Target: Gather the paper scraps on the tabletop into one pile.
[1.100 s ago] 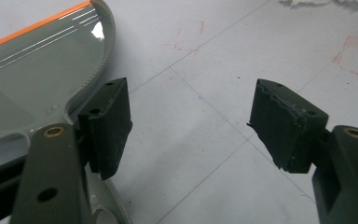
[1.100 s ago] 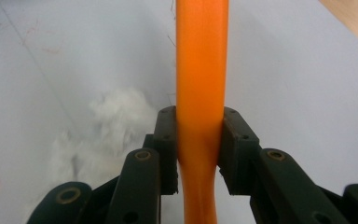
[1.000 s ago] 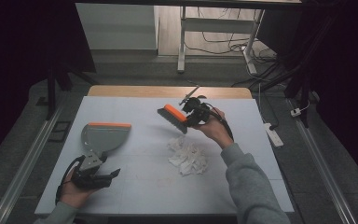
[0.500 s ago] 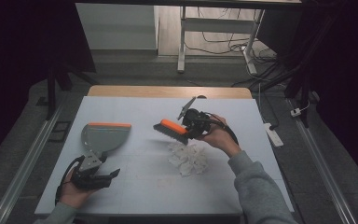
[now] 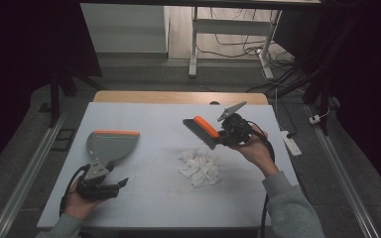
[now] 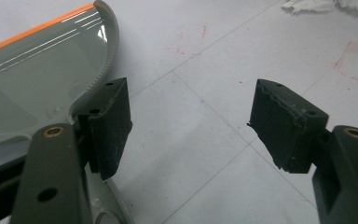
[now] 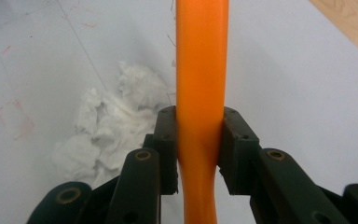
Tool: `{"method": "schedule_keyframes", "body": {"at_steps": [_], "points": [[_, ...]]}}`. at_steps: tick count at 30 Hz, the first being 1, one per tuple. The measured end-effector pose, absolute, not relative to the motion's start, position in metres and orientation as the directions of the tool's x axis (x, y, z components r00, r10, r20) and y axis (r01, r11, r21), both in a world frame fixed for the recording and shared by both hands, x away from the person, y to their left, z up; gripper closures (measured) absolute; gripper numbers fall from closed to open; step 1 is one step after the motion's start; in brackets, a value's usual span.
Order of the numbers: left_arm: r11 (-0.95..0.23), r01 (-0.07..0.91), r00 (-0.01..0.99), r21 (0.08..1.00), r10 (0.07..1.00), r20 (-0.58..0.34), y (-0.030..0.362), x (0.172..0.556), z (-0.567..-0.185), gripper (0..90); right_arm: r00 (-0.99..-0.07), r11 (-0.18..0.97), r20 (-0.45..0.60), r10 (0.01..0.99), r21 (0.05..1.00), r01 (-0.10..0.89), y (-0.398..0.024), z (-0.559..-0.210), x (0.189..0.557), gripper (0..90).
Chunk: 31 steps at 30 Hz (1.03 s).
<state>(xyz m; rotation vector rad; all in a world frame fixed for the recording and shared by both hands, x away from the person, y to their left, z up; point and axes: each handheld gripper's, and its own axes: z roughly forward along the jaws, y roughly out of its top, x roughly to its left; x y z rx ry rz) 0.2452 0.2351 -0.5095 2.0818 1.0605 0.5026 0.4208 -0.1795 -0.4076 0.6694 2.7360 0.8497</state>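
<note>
The hand brush point(image 5: 202, 131) with its smooth orange plastic back and row of dark bristles hangs in the air above the desk point(image 5: 158, 198), held level at about two o'clock from the middle of the desktop. The right gripper point(image 5: 224, 137) has its fingers clenched on the brush's handle; in the right gripper view point(image 7: 200, 154) the two black ribbed pads press on either side of the glossy orange handle point(image 7: 200, 70), which narrows to a waist just where they bite. The bristle end points toward nine o'clock, away from the hand.

At five o'clock from the bristles, near the middle of the desk, lies a heap of crumpled white tissue paper point(image 5: 199, 167), soft and creased, resting on the surface and apart from the brush.

A grey plastic dustpan with an orange lip point(image 5: 110, 144) lies flat at about nine o'clock on the desk, its straight orange edge on the far side and its rounded body narrowing toward the near edge. The left gripper point(image 5: 121, 184) rests at seven o'clock, just by the dustpan's narrow end. In the left gripper view point(image 6: 191, 126) its fingers stand released and wide apart over bare desk, the pan's curved, finely ridged rim point(image 6: 109, 56) beside one finger point(image 6: 109, 126); nothing is between them.

The desk is covered in a matt pale blue-grey sheet with faint lines and small red marks.
</note>
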Motion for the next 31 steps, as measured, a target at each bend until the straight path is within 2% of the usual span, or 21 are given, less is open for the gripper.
{"method": "schedule_keyframes", "body": {"at_steps": [11, 22, 31], "points": [[-0.386, 0.524, 0.580, 0.759, 0.815, 0.014, 0.233, 0.251, -0.508, 29.6, -0.818, 0.644, -0.026, 0.575, 0.632, 0.432, -0.234, -0.417, 0.394, 70.8], [-0.378, 0.521, 0.580, 0.765, 0.815, 0.008, 0.234, 0.254, -0.506, 29.6, -0.729, 0.530, 0.001, 0.685, 0.686, 0.499, -0.292, -0.436, 0.344, 70.8], [-0.369, 0.518, 0.572, 0.772, 0.820, 0.008, 0.231, 0.257, -0.502, 29.3, -0.723, 0.496, 0.013, 0.690, 0.720, 0.486, -0.304, -0.441, 0.332, 70.8]]}}
